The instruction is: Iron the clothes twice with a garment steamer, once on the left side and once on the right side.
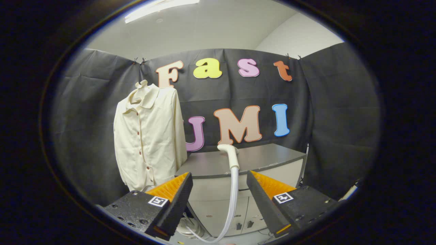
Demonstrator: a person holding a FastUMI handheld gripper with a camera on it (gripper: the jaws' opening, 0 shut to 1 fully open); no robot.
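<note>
- the garment steamer (230, 154), a white head with a curved top on a white handle, stands upright in the middle of the frame, at the near edge of the grey worktop (269, 158).
- it sits beyond the gripper (219, 185), in line with the gap between the two fingers but farther off, not touching either one.
- its pale hose (232, 204) drops from the handle through that gap, curving down toward the lower centre of the frame and off to the left.
- the hose ends at a white base (190, 228), partly hidden behind the left finger at the lower left of centre.
- the gripper is wide open and holds nothing; its black fingers (178, 200) with orange ribbed inner pads rise from the bottom of the frame on both sides of the hose.
- the clothes (148, 136), a cream buttoned shirt with a collar, hang in the left of the frame, just left of the worktop, above and beyond the left finger.
- white cabinet doors (218, 209) show under the worktop, between the fingers.
</note>
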